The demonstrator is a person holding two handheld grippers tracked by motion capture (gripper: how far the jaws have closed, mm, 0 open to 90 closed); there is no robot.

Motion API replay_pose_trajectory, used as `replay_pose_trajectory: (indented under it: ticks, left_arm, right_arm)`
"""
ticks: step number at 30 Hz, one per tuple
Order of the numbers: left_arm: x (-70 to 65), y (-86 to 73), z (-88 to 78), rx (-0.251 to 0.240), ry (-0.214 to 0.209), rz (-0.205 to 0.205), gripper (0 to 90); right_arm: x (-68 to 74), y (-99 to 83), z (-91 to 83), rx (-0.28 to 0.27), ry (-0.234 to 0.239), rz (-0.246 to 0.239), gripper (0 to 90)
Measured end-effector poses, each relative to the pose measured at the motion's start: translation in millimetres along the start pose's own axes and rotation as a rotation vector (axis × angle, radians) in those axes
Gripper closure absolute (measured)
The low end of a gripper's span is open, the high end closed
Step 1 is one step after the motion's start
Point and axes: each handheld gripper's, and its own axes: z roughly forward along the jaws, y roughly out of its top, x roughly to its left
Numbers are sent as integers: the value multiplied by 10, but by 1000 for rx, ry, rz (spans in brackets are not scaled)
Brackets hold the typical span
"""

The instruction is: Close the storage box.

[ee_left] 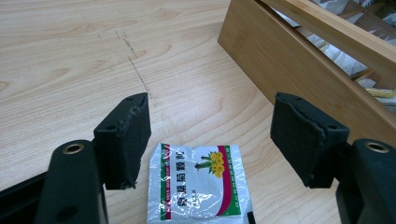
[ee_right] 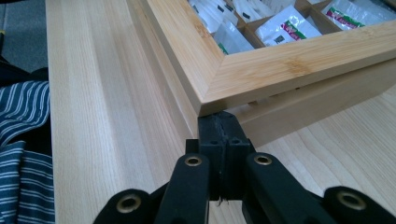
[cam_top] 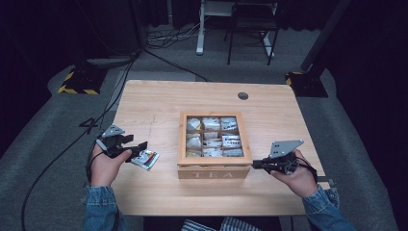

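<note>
A wooden tea box (cam_top: 214,172) marked TEA stands mid-table, and several tea sachets (cam_top: 211,137) show through its framed lid (ee_right: 280,70). One white sachet (cam_top: 146,159) with green and red edges and a yellow flower print lies flat on the table left of the box. My left gripper (cam_top: 137,144) hovers open over it. In the left gripper view the sachet (ee_left: 198,186) lies between and below the wide-apart jaws of that gripper (ee_left: 212,135), untouched. My right gripper (cam_top: 255,164) is shut on nothing. Its tips (ee_right: 225,123) press at the box's front right corner, just under the lid's edge, where a thin gap shows.
The wooden table (cam_top: 159,101) has a round cable hole (cam_top: 243,96) at the back. The box's side wall (ee_left: 299,70) stands close to the right of the left gripper. Striped clothing (ee_right: 18,140) is at the table's near edge. Cables and furniture legs lie on the floor behind.
</note>
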Motion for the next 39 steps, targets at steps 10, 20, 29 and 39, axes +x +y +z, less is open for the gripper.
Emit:
replay_pose_trajectory:
  ticks: [10, 20, 29, 39]
  left_arm:
    - [-33, -14, -25, 3, 6, 7, 296]
    - [6, -159, -256, -18, 52, -19, 295]
    - [104, -268, -381, -20, 110, -50, 294]
    - [193, -315, -450, -50, 166, -98, 286]
  right_arm:
    - [-63, 13, -76, -45, -47, 2, 889]
    - [-196, 96, -105, -132, -63, 4, 868]
    - [-452, -18, -162, -185, -170, 66, 779]
    - [-740, -335, -243, -155, -284, 160, 701]
